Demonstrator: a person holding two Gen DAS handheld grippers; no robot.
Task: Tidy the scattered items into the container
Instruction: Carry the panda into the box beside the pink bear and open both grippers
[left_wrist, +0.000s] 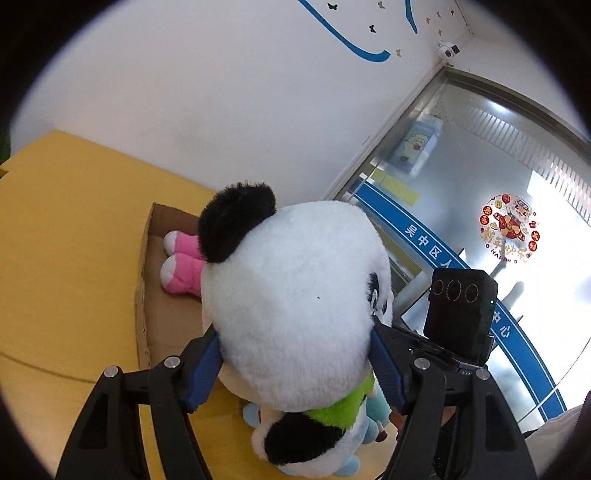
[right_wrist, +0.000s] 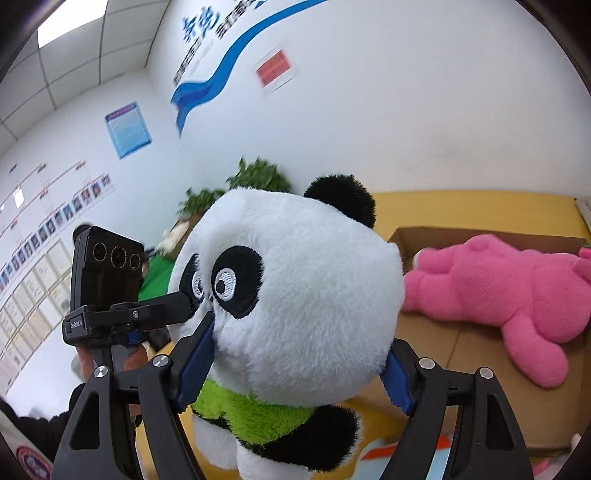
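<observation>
A panda plush (left_wrist: 295, 288) with a white head, black ears and a green scarf hangs above the yellow table (left_wrist: 66, 240). My left gripper (left_wrist: 293, 328) is shut on its head, blue pads pressing both sides. My right gripper (right_wrist: 299, 334) is shut on the same panda (right_wrist: 295, 295) from the other side. The left gripper's black finger (right_wrist: 177, 301) pushes into the panda's face beside its eye. Behind stands an open cardboard box (left_wrist: 147, 236), also seen in the right wrist view (right_wrist: 480, 232). A pink plush (right_wrist: 498, 288) lies inside it, and its feet (left_wrist: 181, 266) show past the panda.
A light blue plush (left_wrist: 376, 406) lies on the table under the panda. A glass door (left_wrist: 480, 184) with a blue band stands to the right of the white wall. A potted plant (right_wrist: 258, 177) stands at the back. A person's hand (right_wrist: 129, 362) holds the left gripper.
</observation>
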